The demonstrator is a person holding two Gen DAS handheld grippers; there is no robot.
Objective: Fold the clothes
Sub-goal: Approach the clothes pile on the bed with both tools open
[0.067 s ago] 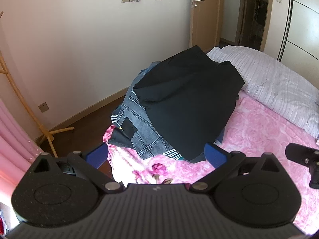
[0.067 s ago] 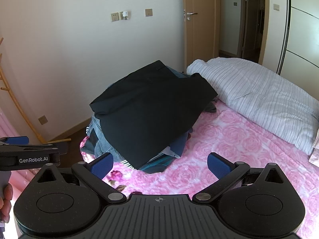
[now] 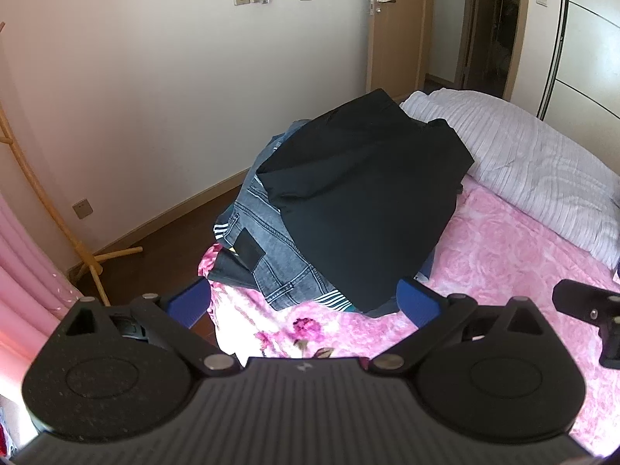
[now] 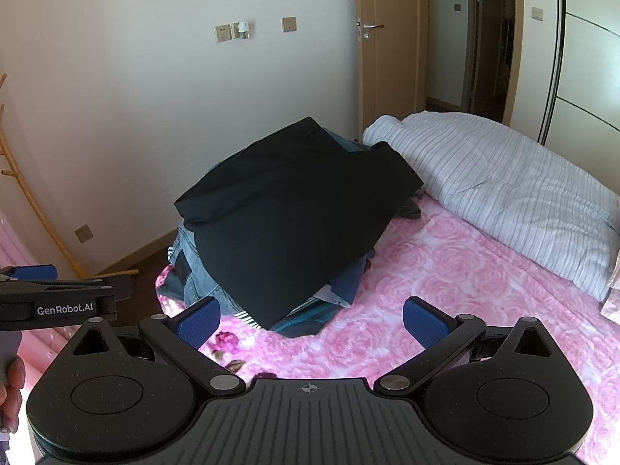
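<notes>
A heap of clothes lies on the pink flowered bed, topped by a black garment (image 3: 368, 201) (image 4: 286, 224). Under it show grey jeans (image 3: 271, 248) (image 4: 193, 275), a striped piece (image 3: 333, 298) and dark blue cloth (image 4: 348, 283). My left gripper (image 3: 304, 302) hovers open just short of the heap's near edge, nothing between its blue pads. My right gripper (image 4: 312, 316) also stands open, above the bedspread in front of the heap, holding nothing. The left gripper's body (image 4: 58, 302) shows at the left edge of the right wrist view.
A white striped duvet (image 3: 523, 166) (image 4: 503, 190) lies rolled along the bed's far right. The bed's left edge (image 3: 211, 298) drops to a dark wooden floor. A wooden coat stand (image 3: 58, 209) is by the wall; a pink curtain (image 3: 23, 271) at left. A door (image 4: 387, 38) behind.
</notes>
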